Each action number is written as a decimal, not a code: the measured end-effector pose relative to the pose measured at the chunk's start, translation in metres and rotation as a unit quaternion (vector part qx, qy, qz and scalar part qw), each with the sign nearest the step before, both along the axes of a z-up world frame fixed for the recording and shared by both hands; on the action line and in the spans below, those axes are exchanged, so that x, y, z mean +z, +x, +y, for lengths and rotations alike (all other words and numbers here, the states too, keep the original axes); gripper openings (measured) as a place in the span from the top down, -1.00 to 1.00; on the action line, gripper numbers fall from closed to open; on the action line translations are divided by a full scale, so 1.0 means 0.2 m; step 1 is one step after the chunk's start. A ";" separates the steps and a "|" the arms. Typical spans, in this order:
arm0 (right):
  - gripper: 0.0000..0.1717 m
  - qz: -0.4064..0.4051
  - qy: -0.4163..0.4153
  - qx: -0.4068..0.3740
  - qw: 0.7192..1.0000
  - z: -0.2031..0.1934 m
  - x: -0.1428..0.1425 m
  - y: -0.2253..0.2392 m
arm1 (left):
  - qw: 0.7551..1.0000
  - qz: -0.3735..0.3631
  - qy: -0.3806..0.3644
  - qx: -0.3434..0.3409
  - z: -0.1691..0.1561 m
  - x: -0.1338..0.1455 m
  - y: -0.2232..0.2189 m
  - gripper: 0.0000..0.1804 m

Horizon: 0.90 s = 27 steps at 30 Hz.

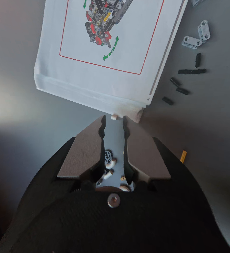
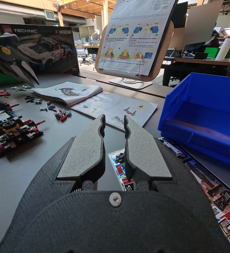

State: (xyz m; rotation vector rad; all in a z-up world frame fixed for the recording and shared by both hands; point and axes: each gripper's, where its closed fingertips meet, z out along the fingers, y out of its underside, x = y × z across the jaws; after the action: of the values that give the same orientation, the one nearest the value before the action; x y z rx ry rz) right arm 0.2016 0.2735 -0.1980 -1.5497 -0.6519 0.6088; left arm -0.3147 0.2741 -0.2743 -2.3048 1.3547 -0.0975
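soft daylight is washing in from the left, glaring pale off the grey table (image 1: 9, 95); the left wrist view is smearing with motion blur, edges bending fisheye-style, corners darkening.

Small tan peg (image 1: 114, 117) lying on grey table (image 1: 22, 116), touching open instruction booklet's (image 1: 98, 82) near edge, just ahead of left gripper's (image 1: 114, 118) parted, bare fingertips.

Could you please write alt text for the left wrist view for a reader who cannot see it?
Open, empty left tongs point down at a small tan piece beside an open instruction booklet on a grey table; black pins lie right.
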 end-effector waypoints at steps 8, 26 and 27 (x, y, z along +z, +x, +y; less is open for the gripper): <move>0.73 0.008 -0.003 0.002 1.000 0.00 0.01 0.01 | 0.998 -0.005 -0.068 -0.009 0.00 -0.10 0.00 0.94; 0.74 0.008 -0.005 0.012 1.000 -0.01 0.00 -0.01 | 0.991 0.072 -0.095 0.065 -0.45 -0.06 -0.42 0.82; 0.74 0.009 -0.005 0.012 1.000 -0.01 0.00 -0.01 | 0.991 0.067 -0.093 0.070 -0.45 -0.06 -0.42 0.82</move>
State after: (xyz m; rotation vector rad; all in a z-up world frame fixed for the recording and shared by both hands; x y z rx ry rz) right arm 0.1987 0.2715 -0.1971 -1.5458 -0.6556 0.6426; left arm -0.3992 0.1848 -0.2855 -2.5968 1.2912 -0.0255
